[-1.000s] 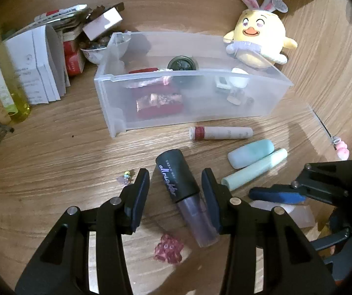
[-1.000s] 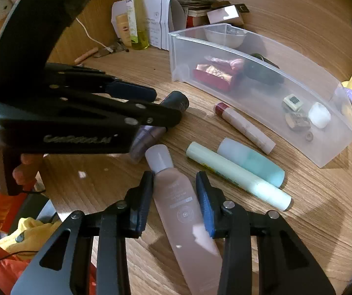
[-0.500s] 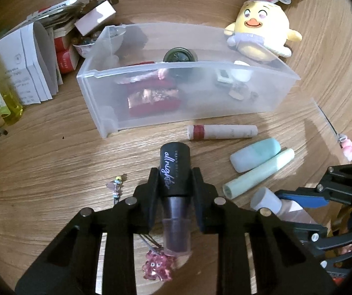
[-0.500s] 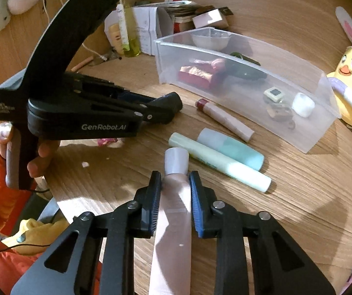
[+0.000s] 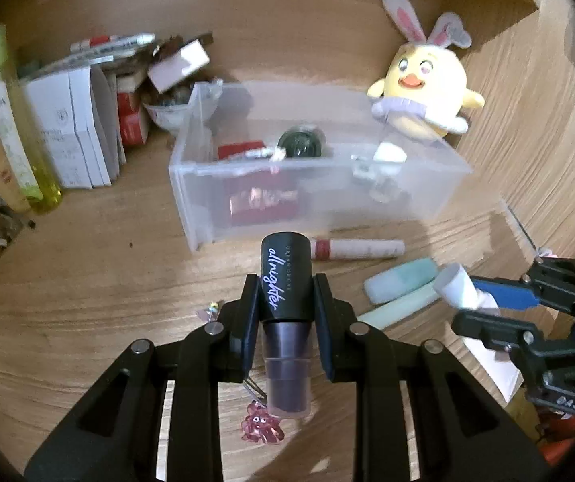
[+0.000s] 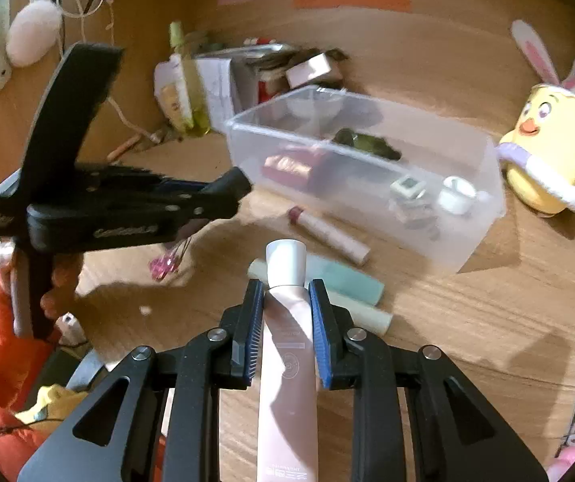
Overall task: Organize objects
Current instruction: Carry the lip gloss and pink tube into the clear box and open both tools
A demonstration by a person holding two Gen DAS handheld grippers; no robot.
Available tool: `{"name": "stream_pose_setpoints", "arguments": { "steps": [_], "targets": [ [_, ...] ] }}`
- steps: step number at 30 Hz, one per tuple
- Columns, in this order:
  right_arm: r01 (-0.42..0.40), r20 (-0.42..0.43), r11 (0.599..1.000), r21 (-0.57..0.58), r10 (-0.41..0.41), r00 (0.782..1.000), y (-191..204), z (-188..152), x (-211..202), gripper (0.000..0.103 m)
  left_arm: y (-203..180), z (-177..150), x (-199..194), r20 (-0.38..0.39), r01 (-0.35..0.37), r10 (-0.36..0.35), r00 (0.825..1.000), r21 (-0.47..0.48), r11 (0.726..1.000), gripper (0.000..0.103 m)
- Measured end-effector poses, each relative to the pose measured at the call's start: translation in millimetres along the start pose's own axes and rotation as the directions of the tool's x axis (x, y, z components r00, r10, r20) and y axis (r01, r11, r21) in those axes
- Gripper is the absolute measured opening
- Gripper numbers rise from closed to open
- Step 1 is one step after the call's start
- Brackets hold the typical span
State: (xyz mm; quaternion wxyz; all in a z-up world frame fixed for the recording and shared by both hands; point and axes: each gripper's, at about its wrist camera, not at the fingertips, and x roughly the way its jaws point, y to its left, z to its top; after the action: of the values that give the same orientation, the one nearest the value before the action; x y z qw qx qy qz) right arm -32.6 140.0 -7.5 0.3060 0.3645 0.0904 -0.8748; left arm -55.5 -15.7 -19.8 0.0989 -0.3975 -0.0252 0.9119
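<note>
My left gripper [image 5: 285,291] is shut on a black-capped spray bottle [image 5: 286,281] with a purple body and holds it above the wooden desk. My right gripper [image 6: 286,295] is shut on a pale pink tube [image 6: 287,345] with a white cap, also lifted; the tube shows in the left wrist view [image 5: 458,287]. A clear plastic bin [image 5: 319,201] with several small items stands ahead; it also shows in the right wrist view [image 6: 368,184]. A red-capped white stick [image 5: 357,249], a teal tube [image 5: 402,279] and a pale green tube [image 5: 400,307] lie on the desk before it.
A yellow chick plush [image 5: 424,92] stands right of the bin. White boxes [image 5: 70,128] and a yellow-green bottle [image 5: 18,120] stand at the left. A pink hair clip [image 5: 261,427] lies under my left gripper. The left gripper body [image 6: 107,209] fills the left of the right wrist view.
Both grippers closed on their objects and lifted them: the left took the black-capped bottle, the right the pink tube. Both now sit higher, facing the bin.
</note>
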Motion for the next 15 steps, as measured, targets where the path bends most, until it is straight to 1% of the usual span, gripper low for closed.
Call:
{"name": "stream_pose_setpoints", "arguments": {
  "steps": [8, 15],
  "targets": [
    [0.025, 0.062, 0.999, 0.045, -0.027, 0.998, -17, 15, -15, 0.021, -4, 11, -17, 0.065, 0.02, -0.02, 0.998, -0.007, 1.0, 0.025],
    [0.061, 0.13, 0.993, 0.098, -0.073, 0.989, -37, 32, -30, 0.021, -9, 23, -30, 0.118, 0.035, -0.034, 0.992, -0.007, 0.999, 0.025]
  ]
}}
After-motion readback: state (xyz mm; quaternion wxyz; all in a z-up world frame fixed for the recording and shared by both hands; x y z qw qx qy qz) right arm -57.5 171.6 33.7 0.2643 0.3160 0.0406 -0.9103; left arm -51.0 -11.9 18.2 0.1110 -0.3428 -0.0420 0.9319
